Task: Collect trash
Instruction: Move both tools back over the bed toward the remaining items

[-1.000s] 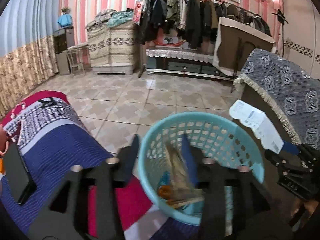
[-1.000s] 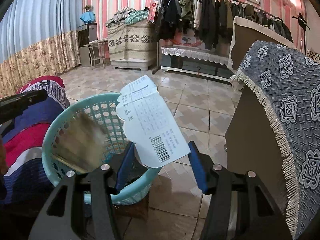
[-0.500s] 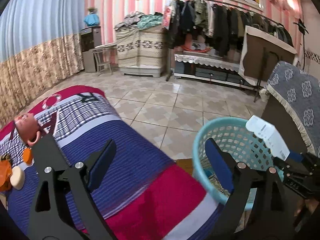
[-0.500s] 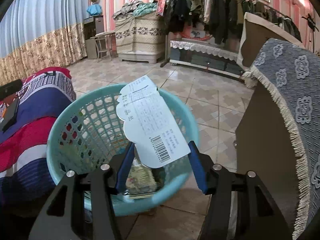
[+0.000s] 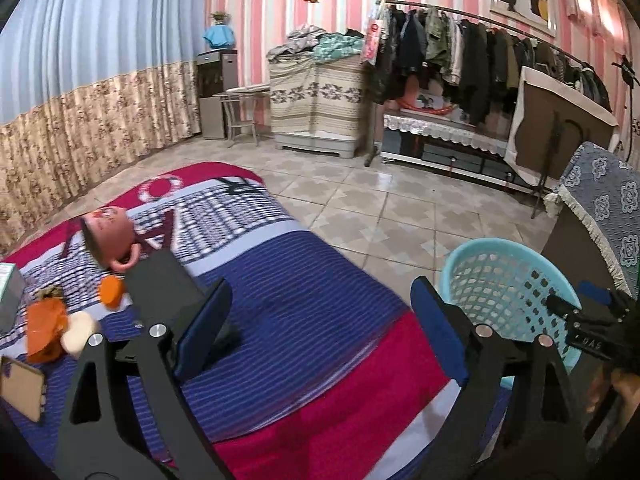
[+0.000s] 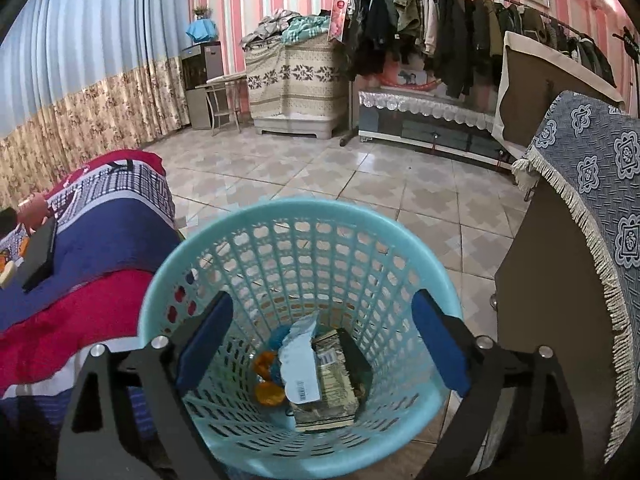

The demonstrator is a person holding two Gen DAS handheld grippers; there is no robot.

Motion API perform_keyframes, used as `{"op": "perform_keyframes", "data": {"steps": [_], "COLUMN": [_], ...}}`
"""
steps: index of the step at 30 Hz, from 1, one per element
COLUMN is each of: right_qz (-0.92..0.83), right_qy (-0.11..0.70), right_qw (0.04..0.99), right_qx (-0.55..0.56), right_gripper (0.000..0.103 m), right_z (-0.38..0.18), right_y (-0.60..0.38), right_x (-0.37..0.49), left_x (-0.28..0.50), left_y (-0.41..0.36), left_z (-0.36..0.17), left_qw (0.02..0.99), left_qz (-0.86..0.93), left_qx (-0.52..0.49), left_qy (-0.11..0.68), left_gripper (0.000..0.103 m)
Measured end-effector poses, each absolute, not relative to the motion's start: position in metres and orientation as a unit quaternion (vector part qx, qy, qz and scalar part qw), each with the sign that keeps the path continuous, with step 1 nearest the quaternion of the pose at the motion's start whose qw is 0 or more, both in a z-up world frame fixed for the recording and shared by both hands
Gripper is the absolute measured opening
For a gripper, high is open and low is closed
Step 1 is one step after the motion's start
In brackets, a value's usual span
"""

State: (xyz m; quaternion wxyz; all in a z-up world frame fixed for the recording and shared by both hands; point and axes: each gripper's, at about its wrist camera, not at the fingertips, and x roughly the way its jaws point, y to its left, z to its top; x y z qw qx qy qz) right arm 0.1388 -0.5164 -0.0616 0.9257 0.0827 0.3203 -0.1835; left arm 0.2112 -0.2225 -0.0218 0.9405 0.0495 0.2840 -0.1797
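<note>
A light blue plastic basket stands on the floor beside the table; it also shows in the left wrist view. A white paper card lies inside it on a flat box, with orange scraps next to it. My right gripper is open and empty just above the basket's near rim. My left gripper is open and empty over the striped tablecloth. An orange wrapper and an orange piece lie at the table's left.
On the table's left are a pink mug, a black phone, a pale round piece, a small box and a brown card. A cabinet with a grey fringed cloth stands right of the basket.
My right gripper opened and the white card dropped into the basket. My left gripper swung left, away from the basket and over the table.
</note>
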Motion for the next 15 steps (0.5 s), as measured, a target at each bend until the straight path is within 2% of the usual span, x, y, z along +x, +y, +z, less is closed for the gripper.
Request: {"op": "perform_keyframes", "data": {"steps": [15], "right_qz": [-0.154], "right_qy": [0.288], "right_qw": [0.942], "right_qx": [0.078], "right_gripper": [0.091], "right_z": [-0.026], "right_y": [-0.468], "right_x": [0.133], "left_x": [0.193], "left_y": [-0.099], "left_z": [0.008], "left_qw": [0.956], "left_qz": [-0.089], "left_qx": [0.033], "left_qy": [0.279], "left_gripper": [0.091]}}
